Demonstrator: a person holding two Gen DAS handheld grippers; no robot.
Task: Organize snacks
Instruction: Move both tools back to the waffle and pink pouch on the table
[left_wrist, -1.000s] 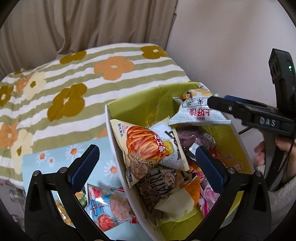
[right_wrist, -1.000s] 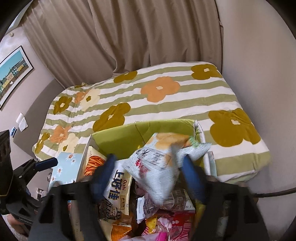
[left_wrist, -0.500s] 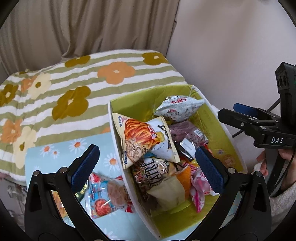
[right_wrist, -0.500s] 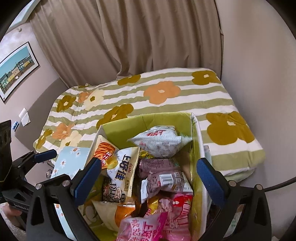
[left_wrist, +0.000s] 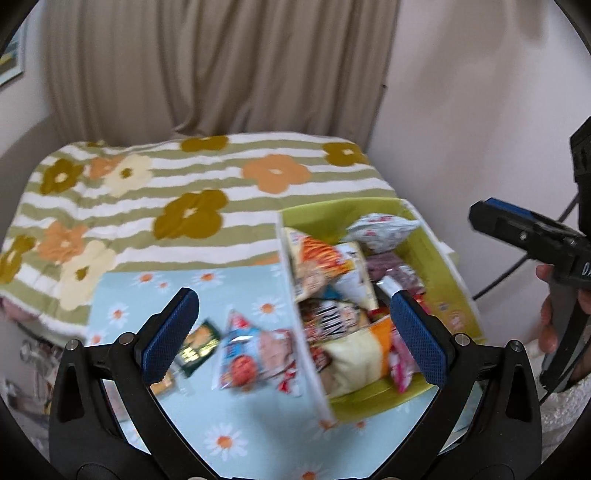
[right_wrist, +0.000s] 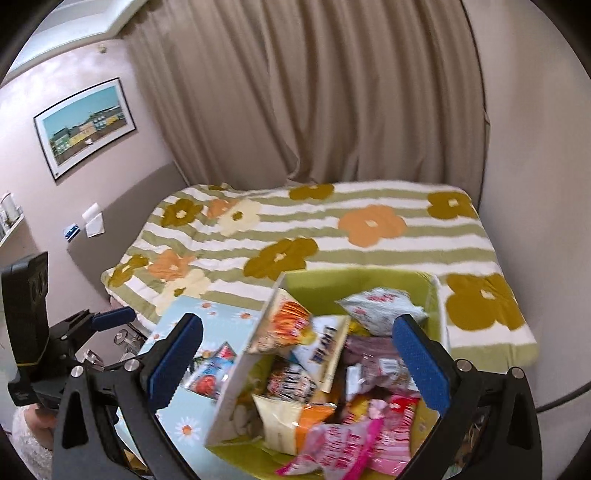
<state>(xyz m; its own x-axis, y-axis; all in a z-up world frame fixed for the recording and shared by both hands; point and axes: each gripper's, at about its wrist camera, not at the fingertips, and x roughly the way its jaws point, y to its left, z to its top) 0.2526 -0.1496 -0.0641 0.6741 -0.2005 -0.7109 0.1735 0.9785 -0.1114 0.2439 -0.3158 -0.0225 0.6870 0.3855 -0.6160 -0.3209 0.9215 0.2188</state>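
A lime-green box (left_wrist: 439, 258) (right_wrist: 369, 280) holds several snack packets. A grey-white packet (left_wrist: 382, 227) (right_wrist: 380, 304) lies at its far end. An orange chip bag (left_wrist: 317, 264) (right_wrist: 288, 321) leans on its left wall. Left of the box, a red-and-blue packet (left_wrist: 255, 360) (right_wrist: 212, 371) and a dark green packet (left_wrist: 197, 345) lie on a blue daisy cloth (left_wrist: 229, 288). My left gripper (left_wrist: 293, 339) is open and empty above them. My right gripper (right_wrist: 295, 363) is open and empty above the box; it also shows in the left wrist view (left_wrist: 524, 232).
The box and cloth sit beside a striped flower-print bedspread (left_wrist: 177, 206) (right_wrist: 332, 229). Beige curtains (right_wrist: 314, 92) hang behind it. A plain wall (left_wrist: 480, 110) stands right of the box. A framed picture (right_wrist: 85, 125) hangs on the left wall.
My right gripper opened and dropped the grey-white packet into the box's far end. Both grippers have since pulled back and up, bringing the cloth and loose packets into view.
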